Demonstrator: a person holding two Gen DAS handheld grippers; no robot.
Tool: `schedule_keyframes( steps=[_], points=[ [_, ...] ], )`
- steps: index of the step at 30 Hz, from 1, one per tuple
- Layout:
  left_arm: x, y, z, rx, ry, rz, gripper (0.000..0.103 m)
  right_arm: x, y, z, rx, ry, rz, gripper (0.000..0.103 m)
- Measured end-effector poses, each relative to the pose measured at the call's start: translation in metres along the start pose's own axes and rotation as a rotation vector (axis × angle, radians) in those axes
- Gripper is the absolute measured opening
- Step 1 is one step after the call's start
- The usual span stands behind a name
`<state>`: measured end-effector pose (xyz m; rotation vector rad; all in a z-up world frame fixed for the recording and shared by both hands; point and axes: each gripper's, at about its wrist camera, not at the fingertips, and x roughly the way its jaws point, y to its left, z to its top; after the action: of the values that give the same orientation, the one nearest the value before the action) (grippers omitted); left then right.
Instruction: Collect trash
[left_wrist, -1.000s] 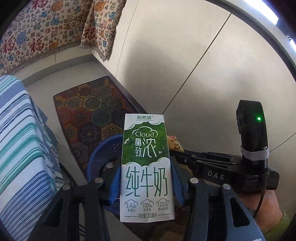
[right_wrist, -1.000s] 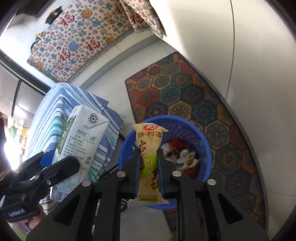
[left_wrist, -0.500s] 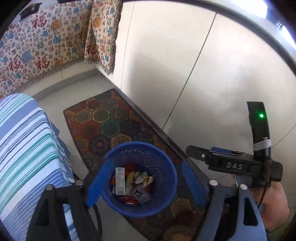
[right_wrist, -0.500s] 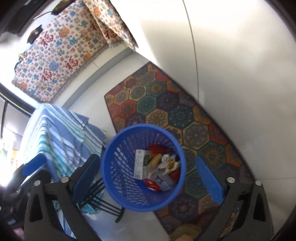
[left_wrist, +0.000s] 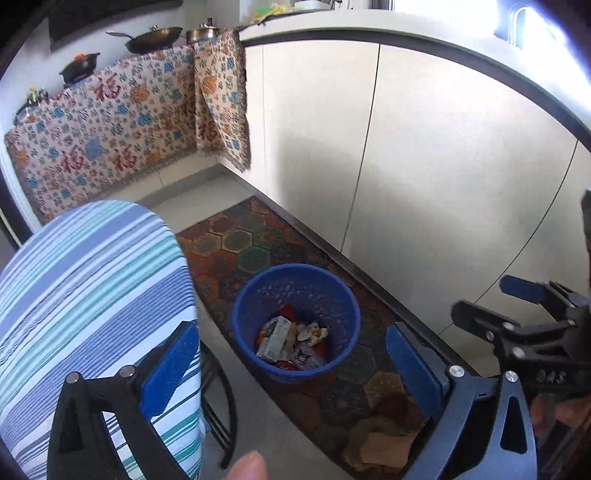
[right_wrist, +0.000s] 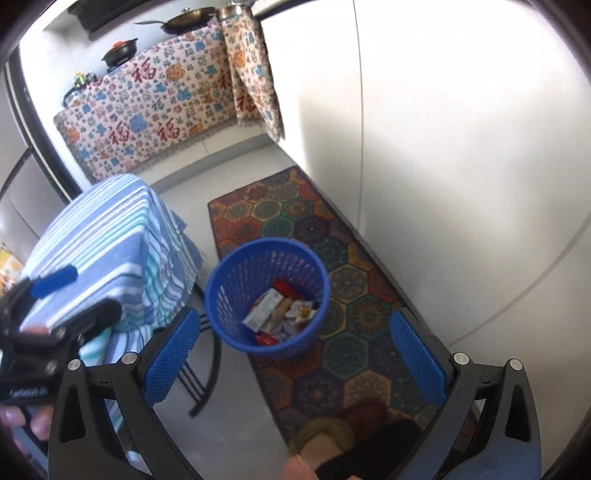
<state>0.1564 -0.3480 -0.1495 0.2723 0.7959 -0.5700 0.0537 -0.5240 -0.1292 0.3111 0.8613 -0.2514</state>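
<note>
Lying in blue bin (left_wrist: 295, 284), below hand-held gripper (left_wrist: 291, 365): carton (left_wrist: 275, 334)

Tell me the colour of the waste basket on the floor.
Blue, with a perforated mesh wall; the waste basket shows best in the right wrist view.

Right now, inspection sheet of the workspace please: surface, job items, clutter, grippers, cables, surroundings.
Surface: pale floor tiles with a multicoloured hexagon-pattern rug.
Job's things: round blue perforated plastic bin standing on the rug's edge, holding a white milk carton and mixed wrappers.
Clutter: brown slippers on the rug.
Grippers: left gripper and right gripper both open and empty; their jaws have just been opening.
Cables: nothing seen.
Surroundings: blue-striped cloth-covered table, cream cabinet doors, patterned hanging cloth, pans on the counter.
</note>
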Motion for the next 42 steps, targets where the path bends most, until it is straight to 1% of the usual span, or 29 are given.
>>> schedule_keyframes(
  steps=[3, 5, 7, 9, 11, 14, 15, 19, 23, 28, 42],
  points=[
    [-0.015, 0.004, -0.002, -0.043, -0.017, -0.018, 0.103, -0.017, 0.006, -0.008, 0.003, -0.005, 0.018, 0.103],
    [-0.025, 0.005, -0.001, -0.054, -0.026, 0.019, 0.103, -0.022, 0.008, -0.009, 0.002, -0.001, 0.009, 0.103],
    [-0.035, 0.003, -0.001, -0.045, -0.053, 0.067, 0.103, -0.028, 0.010, -0.012, 0.003, 0.001, -0.010, 0.103],
    [-0.042, 0.001, -0.002, -0.033, -0.067, 0.084, 0.103, -0.032, 0.010, -0.014, 0.013, 0.007, -0.024, 0.103],
    [-0.044, 0.003, -0.003, -0.035, -0.052, 0.064, 0.103, -0.036, 0.011, -0.017, 0.011, 0.010, -0.030, 0.103],
    [-0.043, 0.006, 0.000, -0.053, 0.018, 0.001, 0.103, -0.037, 0.014, -0.019, 0.003, 0.015, -0.026, 0.103],
    [-0.044, 0.007, 0.001, -0.056, 0.029, -0.003, 0.103, -0.038, 0.015, -0.019, -0.002, 0.017, -0.025, 0.103],
    [-0.046, 0.008, -0.001, -0.050, 0.036, 0.020, 0.103, -0.041, 0.020, -0.019, -0.016, 0.015, -0.017, 0.103],
    [-0.049, 0.011, -0.001, -0.064, 0.034, 0.012, 0.103, -0.043, 0.024, -0.019, -0.030, 0.009, -0.018, 0.103],
    [-0.047, 0.010, -0.002, -0.056, 0.034, 0.026, 0.103, -0.045, 0.029, -0.020, -0.044, 0.003, -0.019, 0.103],
    [-0.048, 0.012, -0.005, -0.055, 0.046, 0.038, 0.103, -0.046, 0.034, -0.020, -0.065, 0.004, -0.016, 0.103]
  ],
)
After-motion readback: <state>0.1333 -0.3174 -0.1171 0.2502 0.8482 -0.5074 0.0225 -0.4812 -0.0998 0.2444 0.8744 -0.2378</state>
